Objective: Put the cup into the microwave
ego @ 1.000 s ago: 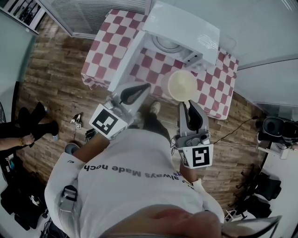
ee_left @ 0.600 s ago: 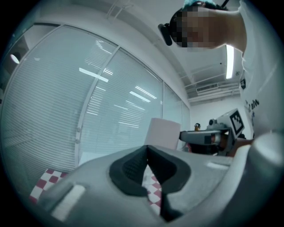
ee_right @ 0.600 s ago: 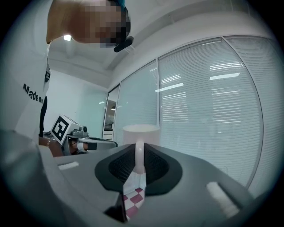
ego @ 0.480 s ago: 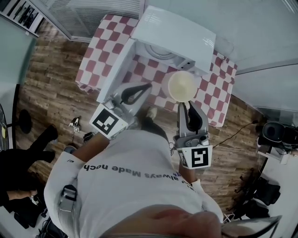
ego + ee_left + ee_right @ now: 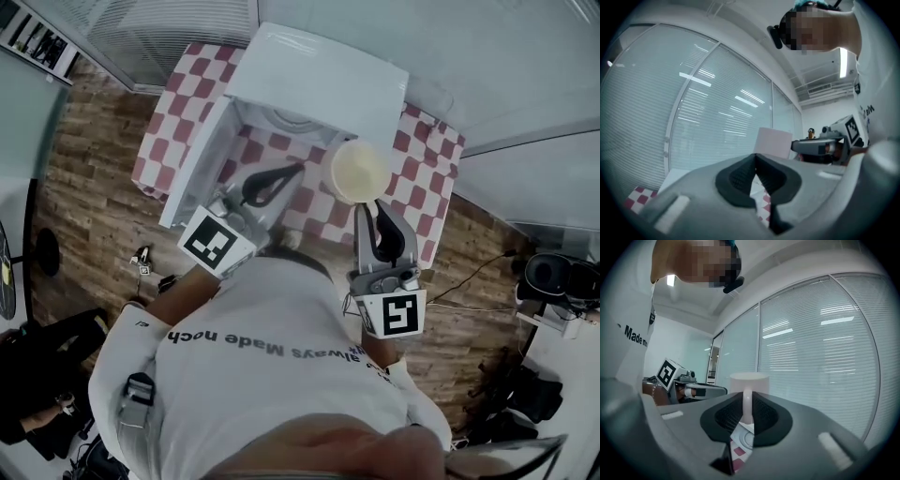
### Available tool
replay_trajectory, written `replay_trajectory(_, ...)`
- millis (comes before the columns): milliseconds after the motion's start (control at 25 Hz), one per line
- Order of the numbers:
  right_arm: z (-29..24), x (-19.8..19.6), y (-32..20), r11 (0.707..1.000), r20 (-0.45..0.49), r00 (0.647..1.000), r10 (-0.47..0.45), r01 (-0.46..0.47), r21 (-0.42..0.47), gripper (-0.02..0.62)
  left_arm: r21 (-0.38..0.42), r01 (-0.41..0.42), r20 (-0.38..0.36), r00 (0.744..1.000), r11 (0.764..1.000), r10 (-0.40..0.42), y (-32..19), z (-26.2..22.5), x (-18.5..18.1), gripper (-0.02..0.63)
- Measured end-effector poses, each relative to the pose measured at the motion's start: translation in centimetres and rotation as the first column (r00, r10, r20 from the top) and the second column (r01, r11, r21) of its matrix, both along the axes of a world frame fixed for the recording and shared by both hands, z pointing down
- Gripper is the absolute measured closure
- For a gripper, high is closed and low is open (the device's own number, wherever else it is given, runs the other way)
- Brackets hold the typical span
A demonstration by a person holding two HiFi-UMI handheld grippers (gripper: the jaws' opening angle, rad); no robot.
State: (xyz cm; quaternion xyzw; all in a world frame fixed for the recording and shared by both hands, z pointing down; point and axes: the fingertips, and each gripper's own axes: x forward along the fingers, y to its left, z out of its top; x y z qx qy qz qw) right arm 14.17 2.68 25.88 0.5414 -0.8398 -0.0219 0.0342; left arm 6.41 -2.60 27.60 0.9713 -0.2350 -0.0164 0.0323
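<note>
With the white microwave [image 5: 319, 80] sitting on the red-and-white checked tablecloth [image 5: 427, 178], its door [image 5: 192, 164] stood swung wide open to the left. We could see the round turntable plate [image 5: 298, 117] inside.

The right gripper [image 5: 375, 204] had its jaws clamped on the handle of the cream ceramic cup [image 5: 360, 170]. In the right gripper view the thin handle sat pinched between the black pads [image 5: 729, 413], with the cup body [image 5: 749, 380] upright just past the tips.

From the head view we placed the cup in the air just in front of the microwave's right front corner, above the cloth and outside the cavity.

The left gripper [image 5: 292, 172] pointed towards the opening, between the open door and the cup. Its jaws were closed tip to tip with nothing between them. It sat just beside the cup's left side, not touching it.

Wood-plank floor [image 5: 84, 197] surrounded the table. Slatted window blinds [image 5: 820, 352] ran behind the microwave. Dark equipment [image 5: 553, 277] lay on the floor at far right.
</note>
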Motion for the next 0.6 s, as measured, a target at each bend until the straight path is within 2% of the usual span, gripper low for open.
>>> replay_trajectory(320,-0.1,2.6,-1.0,1.000,-0.001,1.000,-0.012,0.012,0.008,0.552,0.006,0.014,-0.017,1.000,1.000,-0.014,-1.2,0.0,2.7,0.603)
replay_trajectory(440,-0.4,2.4,-1.3,1.000,-0.002,1.000,-0.018,0.018,0.013,0.552,0.029,0.009,-0.020,1.000,1.000,-0.008,-1.8,-0.4,2.8,0.603)
replay_trajectory(600,-1.1,1.5,-2.2,0.999,-0.007,1.000,-0.021,0.021,0.028,0.552,0.014,0.006,-0.014,1.000,1.000,-0.005,-2.9,-0.6,1.9,0.603)
